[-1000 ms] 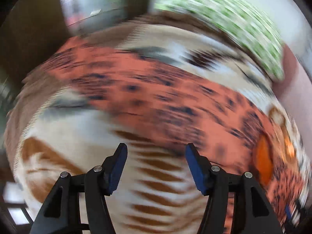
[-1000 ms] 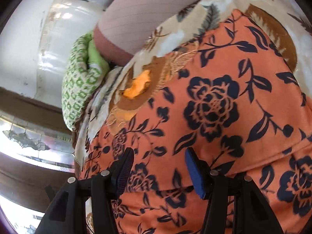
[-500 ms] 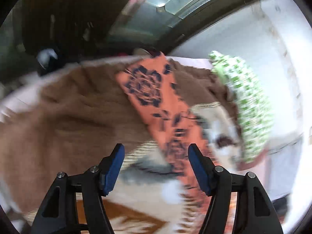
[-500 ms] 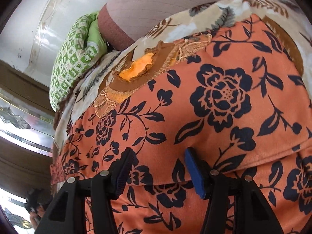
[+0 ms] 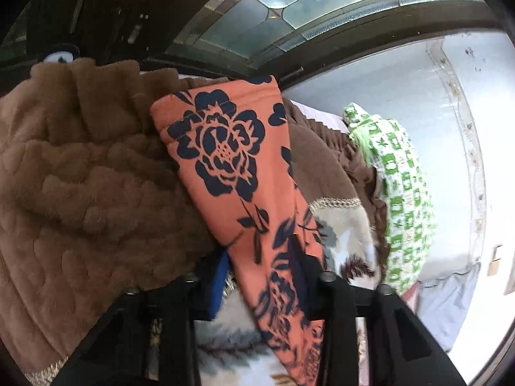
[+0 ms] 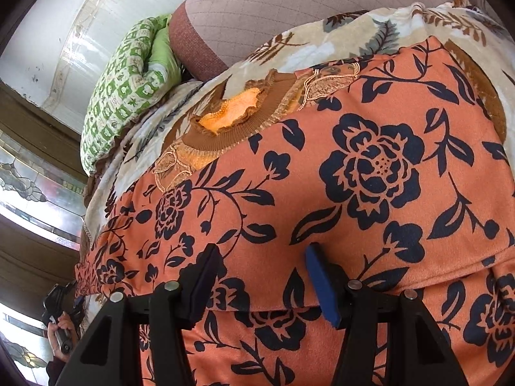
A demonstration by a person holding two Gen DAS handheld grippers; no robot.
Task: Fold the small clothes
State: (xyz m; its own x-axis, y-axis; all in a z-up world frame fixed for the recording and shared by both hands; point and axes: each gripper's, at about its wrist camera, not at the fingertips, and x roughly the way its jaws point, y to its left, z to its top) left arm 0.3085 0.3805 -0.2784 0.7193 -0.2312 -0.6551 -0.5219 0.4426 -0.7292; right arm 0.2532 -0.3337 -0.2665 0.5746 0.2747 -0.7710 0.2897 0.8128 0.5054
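Two wrist views of one garment. Left view, nearest: the left gripper (image 5: 264,283) is pinching a narrow hemmed part of the orange floral garment (image 5: 231,160) — the cloth runs down between its fingers, and only one blue pad (image 5: 216,286) shows beside it. From the gripper the strip rises away, its stitched end lying against the brown plush blanket (image 5: 74,193). Under and beside it lies the cream leaf-print blanket (image 5: 341,244); farther right sits the green patterned pillow (image 5: 402,193), then the white wall (image 5: 386,90) and the stained-glass window (image 5: 289,6) beyond.

Right view, nearest: the right gripper (image 6: 260,283) stands spread, its fingers apart over a folded edge of the garment (image 6: 370,167) — whether the tips touch the cloth cannot be told. The garment lies broad across the cream blanket (image 6: 322,48), its far edge overlapping an orange-and-brown knit piece (image 6: 231,115). Beyond come the green pillow (image 6: 122,93) and a pinkish checked cushion (image 6: 289,9). At lower left, well apart, a hand (image 6: 62,328) holds a dark device.
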